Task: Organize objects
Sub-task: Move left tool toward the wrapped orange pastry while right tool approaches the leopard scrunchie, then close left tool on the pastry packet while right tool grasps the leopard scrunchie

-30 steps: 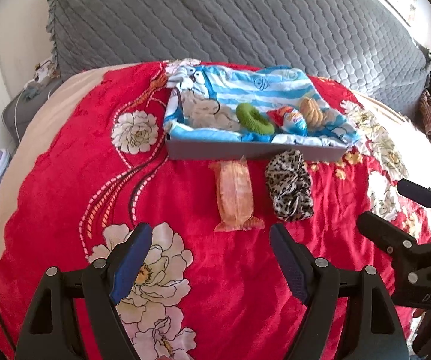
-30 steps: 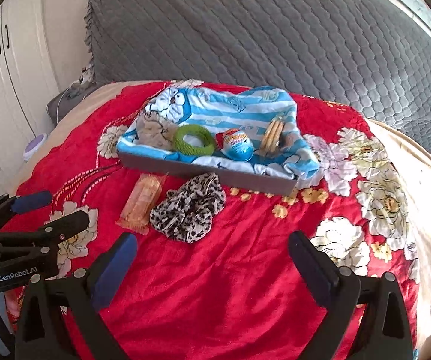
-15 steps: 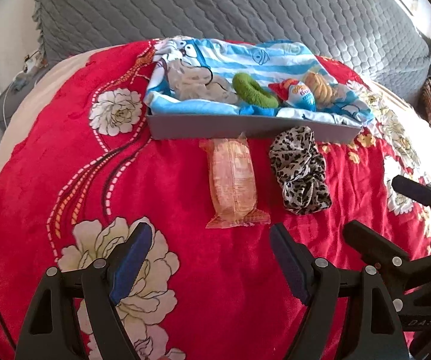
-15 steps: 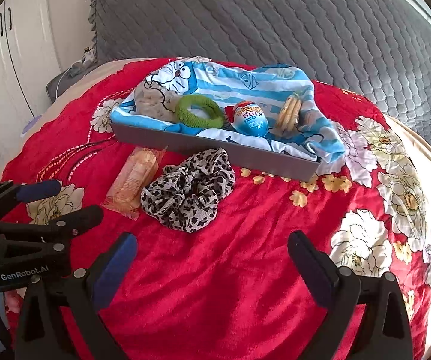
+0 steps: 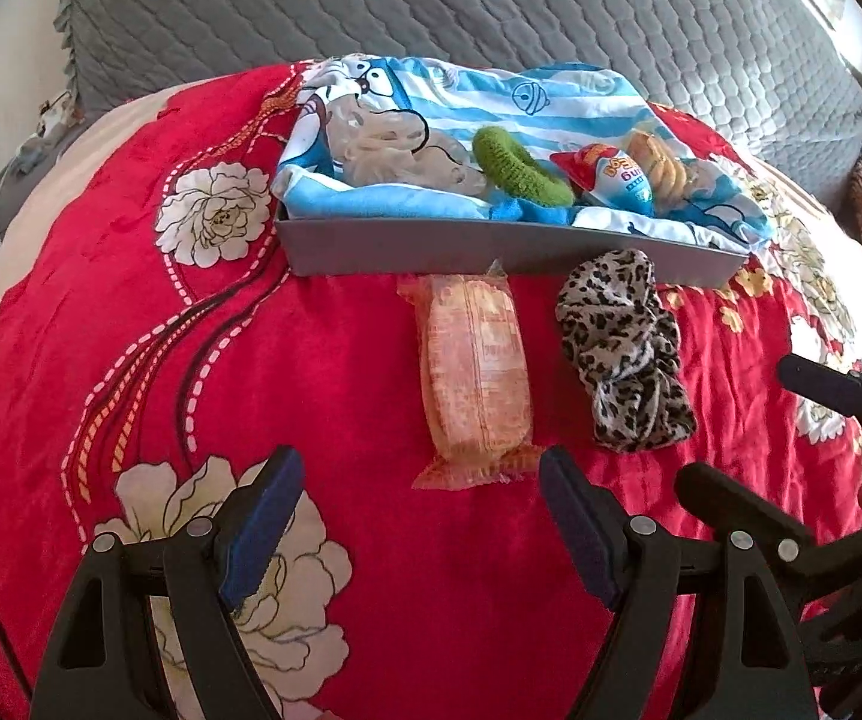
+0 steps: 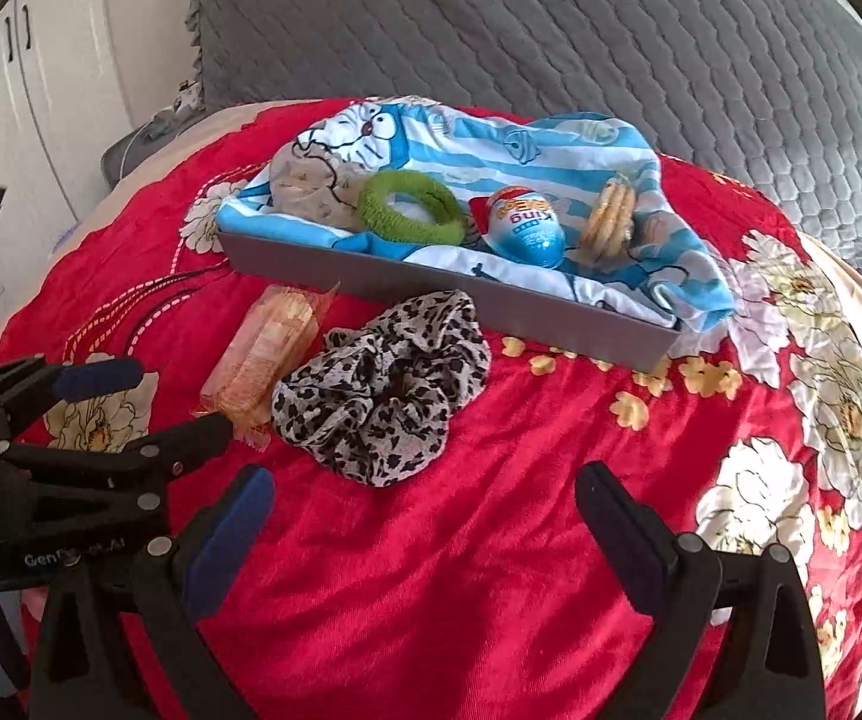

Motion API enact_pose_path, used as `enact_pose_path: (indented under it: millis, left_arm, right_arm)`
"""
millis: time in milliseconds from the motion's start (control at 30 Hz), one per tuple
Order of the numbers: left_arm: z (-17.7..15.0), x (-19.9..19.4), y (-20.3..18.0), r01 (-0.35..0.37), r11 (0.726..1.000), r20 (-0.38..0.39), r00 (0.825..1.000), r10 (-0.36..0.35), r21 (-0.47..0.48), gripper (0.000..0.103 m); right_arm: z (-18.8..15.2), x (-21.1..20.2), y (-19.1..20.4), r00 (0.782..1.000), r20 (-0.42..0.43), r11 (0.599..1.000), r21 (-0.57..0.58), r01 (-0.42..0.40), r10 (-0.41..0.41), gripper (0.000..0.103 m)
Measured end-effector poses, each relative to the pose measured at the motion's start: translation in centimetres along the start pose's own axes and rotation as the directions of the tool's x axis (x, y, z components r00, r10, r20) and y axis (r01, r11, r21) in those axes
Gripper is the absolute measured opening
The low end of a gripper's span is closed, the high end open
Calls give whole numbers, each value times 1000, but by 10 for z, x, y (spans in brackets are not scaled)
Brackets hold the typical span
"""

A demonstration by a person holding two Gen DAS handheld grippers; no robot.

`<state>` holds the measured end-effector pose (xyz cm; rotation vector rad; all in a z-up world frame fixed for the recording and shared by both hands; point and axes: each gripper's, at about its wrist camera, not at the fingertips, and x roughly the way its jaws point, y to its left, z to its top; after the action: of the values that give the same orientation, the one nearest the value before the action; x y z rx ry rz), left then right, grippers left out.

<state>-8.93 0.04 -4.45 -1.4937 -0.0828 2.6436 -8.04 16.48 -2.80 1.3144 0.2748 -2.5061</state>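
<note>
Black left tool (image 5: 419,498) gaping, tilted downward

leopard-print scrunchie (image 6: 383,384), red blanket (image 6: 490,540) (white flowers), grey tray (image 5: 490,249)

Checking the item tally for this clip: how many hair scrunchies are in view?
2. A green scrunchie lies in the grey tray; a leopard-print scrunchie lies on the red blanket before it. The tray's cloth could hide more.

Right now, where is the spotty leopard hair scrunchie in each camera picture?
Left wrist view: leopard scrunchie right of centre, beside the orange snack packet.
Right wrist view: leopard scrunchie near the middle, left of centre.
Shared landmark: the grey tray just behind it in both.
</note>
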Motion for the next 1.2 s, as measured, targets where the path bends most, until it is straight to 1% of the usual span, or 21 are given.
enact_pose_path:
  millis: [367, 533, 700, 767, 833, 867, 1000, 1067, 1100, 1200]
  left_arm:
    - [13, 16, -2, 14, 1000, -12, 1000, -14, -2, 82]
    - [16, 22, -1, 18, 1000, -18, 1000, -18, -9, 82]
    - [19, 28, 1, 24, 1000, -28, 999, -24, -19, 82]
    - [20, 31, 1, 26, 999, -32, 999, -27, -22, 82]
    - [21, 33, 2, 30, 999, -32, 999, -30, -23, 82]
    - [21, 33, 2, 29, 999, -30, 999, -30, -24, 82]
    - [24, 36, 3, 37, 999, -30, 999, -38, -23, 82]
    - [23, 36, 5, 43, 999, -32, 999, -44, -29, 80]
    - [24, 37, 5, 48, 998, -34, 998, -49, -32, 76]
    - [25, 37, 5, 47, 998, -33, 998, -48, -29, 68]
  right_arm:
    - [1, 17, -2, 1000, -8, 1000, -28, 2, -3, 100]
    - [4, 25, 2, 1000, -3, 998, -57, -5, 5, 90]
    - [7, 36, 7, 1000, -17, 996, -89, -2, 1, 83]
    - [8, 39, 9, 1000, -16, 995, -98, -9, 7, 79]
    - [10, 42, 11, 1000, -19, 994, -106, -9, 7, 69]
    - [10, 43, 11, 1000, -21, 994, -107, -11, 9, 67]
    - [12, 47, 13, 999, -33, 994, -109, -32, 28, 45]
    - [13, 47, 12, 999, -35, 994, -103, -37, 34, 43]
    - [13, 47, 11, 999, -35, 994, -97, -44, 41, 41]
    - [13, 47, 7, 997, -43, 996, -70, -62, 59, 39]
